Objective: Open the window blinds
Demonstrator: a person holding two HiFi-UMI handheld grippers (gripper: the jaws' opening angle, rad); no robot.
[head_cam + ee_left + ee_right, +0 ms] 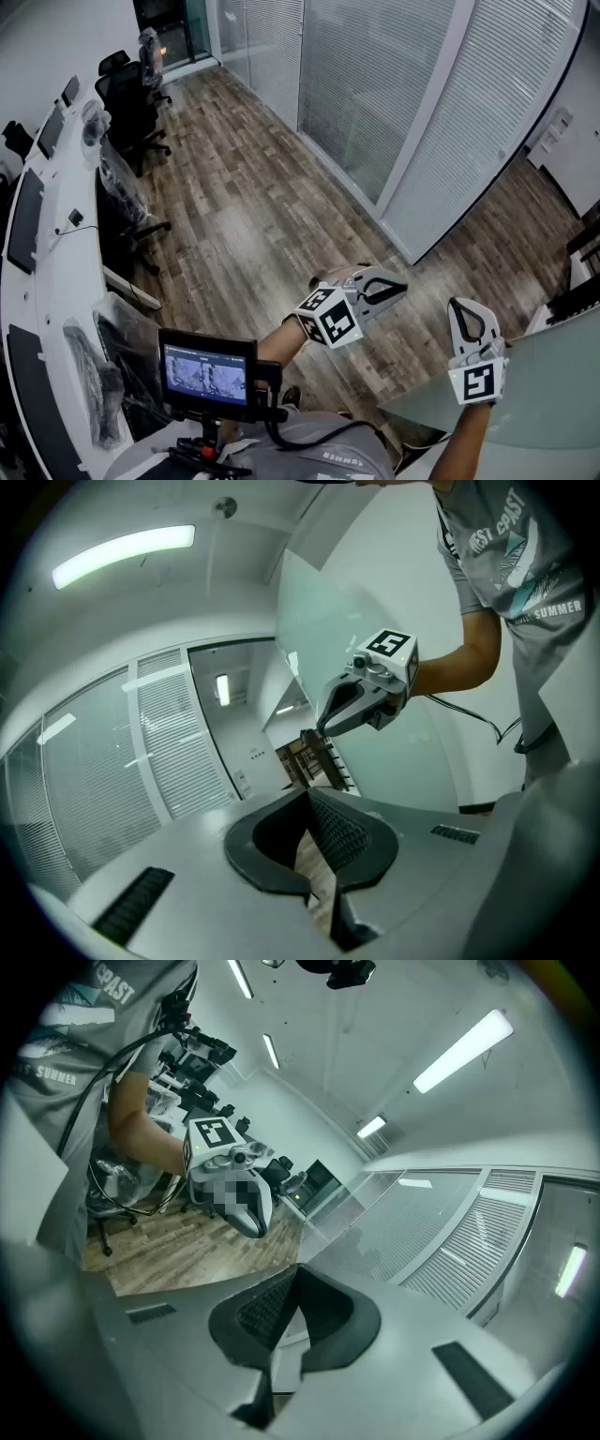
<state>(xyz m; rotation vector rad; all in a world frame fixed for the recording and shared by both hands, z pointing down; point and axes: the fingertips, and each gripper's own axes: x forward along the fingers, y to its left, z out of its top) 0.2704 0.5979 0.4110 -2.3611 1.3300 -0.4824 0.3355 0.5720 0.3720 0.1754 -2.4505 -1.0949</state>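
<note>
White slatted blinds [375, 84] hang closed behind the glass wall panels at the far right of the room, a few steps away across the wooden floor. They also show in the left gripper view as blinds [173, 733] and in the right gripper view as blinds [469, 1241]. My left gripper [398, 286] is held out in mid-air, shut, with nothing between its jaws. My right gripper [457, 305] is raised beside it, also shut and empty. Each gripper view shows its own closed jaws, left gripper [307, 794] and right gripper [295, 1267], with the other gripper floating ahead.
A long white desk [66, 272] with monitors runs along the left wall, with black office chairs [131, 103] beside it. A small screen [206, 375] sits on a rig at the person's chest. A frosted glass panel [544, 394] stands at lower right.
</note>
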